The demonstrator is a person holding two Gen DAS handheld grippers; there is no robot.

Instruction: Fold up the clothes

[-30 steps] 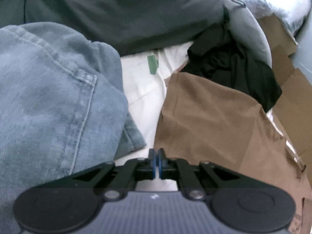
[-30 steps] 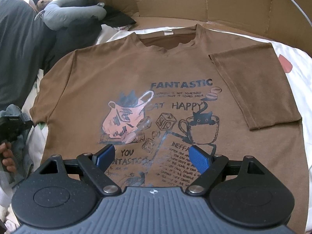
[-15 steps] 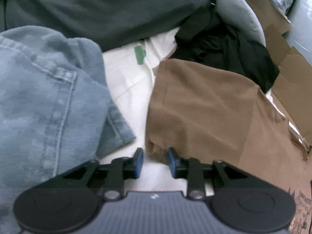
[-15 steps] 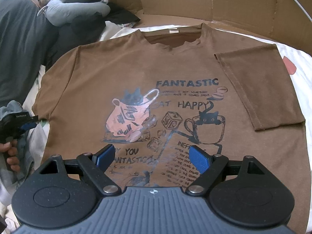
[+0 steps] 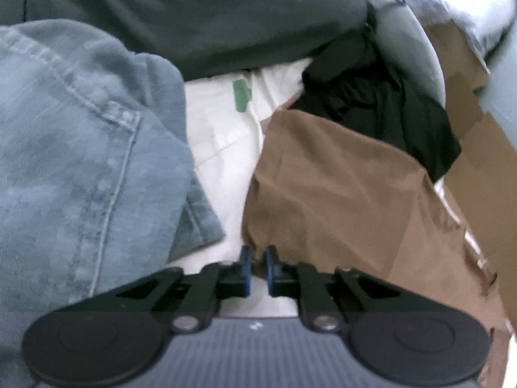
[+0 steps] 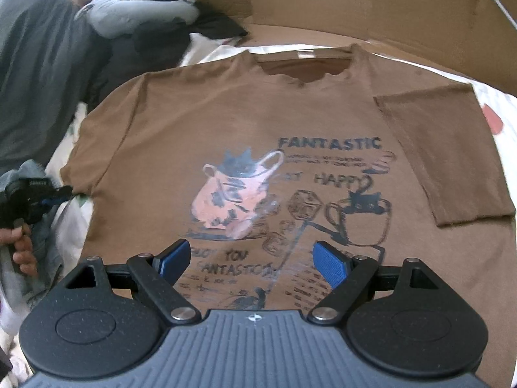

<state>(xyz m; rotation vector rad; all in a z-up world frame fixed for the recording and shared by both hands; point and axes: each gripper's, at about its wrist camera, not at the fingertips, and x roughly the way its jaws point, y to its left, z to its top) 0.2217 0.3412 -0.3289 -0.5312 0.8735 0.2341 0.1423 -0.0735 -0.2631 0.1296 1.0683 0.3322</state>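
A brown T-shirt point(image 6: 290, 123) with a "FANTASTIC" print lies flat, front up, on a white sheet point(image 5: 219, 129). One sleeve point(image 6: 452, 148) is folded in over the chest. In the left wrist view my left gripper point(image 5: 257, 268) is closed to a narrow gap on the hem of the other sleeve point(image 5: 323, 187). The right wrist view shows that same left gripper point(image 6: 66, 192) at the sleeve's edge, held by a hand point(image 6: 19, 245). My right gripper point(image 6: 252, 260) hovers open above the shirt's lower printed part, holding nothing.
Light blue jeans point(image 5: 80, 161) lie just left of the sleeve. A dark grey garment point(image 5: 194, 16), a black garment point(image 5: 387, 113) and a grey cushion point(image 6: 139, 9) are heaped beyond. Cardboard walls point(image 6: 355, 0) stand behind the collar.
My left gripper went from shut and empty, opened, moved right to the sleeve hem, and has now closed on it. The right gripper stayed open, drifting slightly.
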